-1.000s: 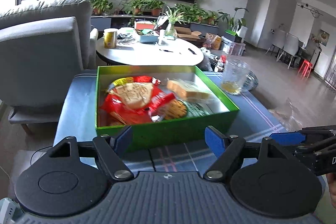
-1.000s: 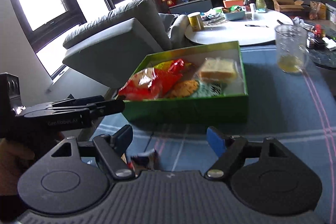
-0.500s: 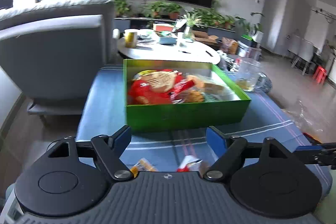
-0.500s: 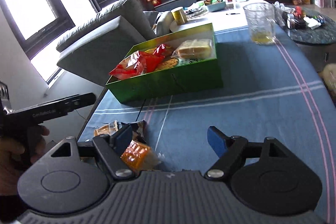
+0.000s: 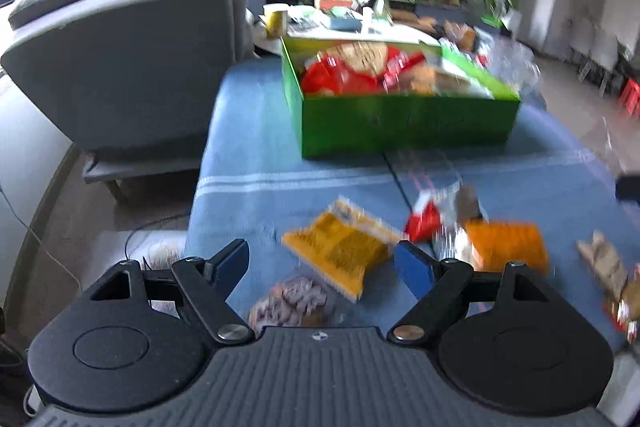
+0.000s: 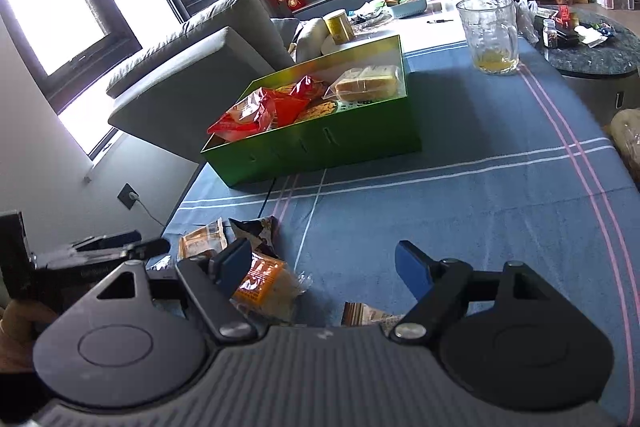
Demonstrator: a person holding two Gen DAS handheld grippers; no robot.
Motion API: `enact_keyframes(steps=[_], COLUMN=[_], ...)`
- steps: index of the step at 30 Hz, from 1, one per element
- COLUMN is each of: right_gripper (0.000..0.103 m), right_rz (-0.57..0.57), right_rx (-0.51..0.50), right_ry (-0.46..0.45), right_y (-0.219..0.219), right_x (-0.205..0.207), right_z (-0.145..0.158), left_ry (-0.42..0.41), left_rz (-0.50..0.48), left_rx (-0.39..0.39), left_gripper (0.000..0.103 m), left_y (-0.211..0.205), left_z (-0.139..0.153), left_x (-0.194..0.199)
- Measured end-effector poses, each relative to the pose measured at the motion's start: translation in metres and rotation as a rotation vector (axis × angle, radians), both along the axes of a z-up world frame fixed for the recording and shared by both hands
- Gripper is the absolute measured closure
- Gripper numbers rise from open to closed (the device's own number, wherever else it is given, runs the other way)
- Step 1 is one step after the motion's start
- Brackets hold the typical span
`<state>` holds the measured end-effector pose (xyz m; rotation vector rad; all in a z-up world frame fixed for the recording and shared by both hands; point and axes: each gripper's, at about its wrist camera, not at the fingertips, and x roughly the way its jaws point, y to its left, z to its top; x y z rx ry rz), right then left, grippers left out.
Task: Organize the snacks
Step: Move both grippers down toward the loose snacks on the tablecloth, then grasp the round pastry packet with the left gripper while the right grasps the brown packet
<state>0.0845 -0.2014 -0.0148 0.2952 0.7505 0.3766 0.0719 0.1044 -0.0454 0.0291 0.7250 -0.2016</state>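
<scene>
A green box (image 5: pixel 400 123) holding red and clear snack bags stands on the blue tablecloth (image 5: pixel 256 155). Loose packets lie nearer: a yellow one (image 5: pixel 340 247), a red-and-silver one (image 5: pixel 436 215), an orange one (image 5: pixel 506 247) and a clear pinkish one (image 5: pixel 296 301). My left gripper (image 5: pixel 320 265) hovers open over the yellow packet, and its pads touch nothing. My right gripper (image 6: pixel 324 265) is open above bare cloth, its left finger beside the orange packet (image 6: pixel 260 283). The green box (image 6: pixel 320 147) lies beyond it. The left view is blurred.
A glass mug (image 6: pixel 492 35) stands on the cloth at the far right. A grey armchair (image 5: pixel 132 59) sits left of the table and a white round table (image 6: pixel 432 23) stands behind the box. More packets (image 5: pixel 604 259) lie at the right edge. The left gripper (image 6: pixel 108 247) shows low left.
The left gripper has drawn back from the green box and tipped down, so the loose packets now lie under it. The right gripper also drew back, then stayed still.
</scene>
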Motion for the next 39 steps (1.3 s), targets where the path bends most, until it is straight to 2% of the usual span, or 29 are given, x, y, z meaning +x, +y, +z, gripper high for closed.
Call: enact_keyframes(steps=[10, 13, 15, 22, 28, 34, 36, 39], right_gripper=[0.035, 0.035, 0.035, 0.031, 0.026, 0.024, 0.018, 0.018], right_rz=[-0.002, -0.001, 0.004, 0.007, 0.03, 0.004, 0.009, 0.008], right_rx=[-0.049, -0.066, -0.083, -0.162, -0.215, -0.248, -0.251, -0.272], right_ry=[0.034, 0.033, 0.033, 0.045, 0.115, 0.199, 0.186, 0.155], right_y=[-0.005, -0.007, -0.007, -0.007, 0.001, 0.004, 0.007, 0.014], right_x=[-0.008, -0.012, -0.014, -0.02, -0.018, -0.014, -0.013, -0.012], right_z=[-0.007, -0.006, -0.006, -0.012, -0.028, -0.046, -0.049, -0.05], left_ry=[0.054, 0.07, 0.091, 0.086, 0.081, 0.075, 0.072, 0.07], left_rz=[-0.059, -0.061, -0.049, -0.026, -0.001, -0.007, -0.004, 0.005], left_rx=[0.057, 0.047, 0.036, 0.043, 0.037, 0.044, 0.045, 0.041], left_gripper=[0.025, 0.026, 0.038, 0.058, 0.06, 0.06, 0.06, 0.06], left_y=[0.004, 0.003, 0.003, -0.003, -0.006, -0.01, -0.011, -0.011], left_z=[-0.022, -0.026, -0.03, -0.029, -0.029, -0.029, -0.03, -0.03], left_x=[-0.004, -0.003, 0.001, -0.002, -0.007, -0.013, -0.013, -0.013])
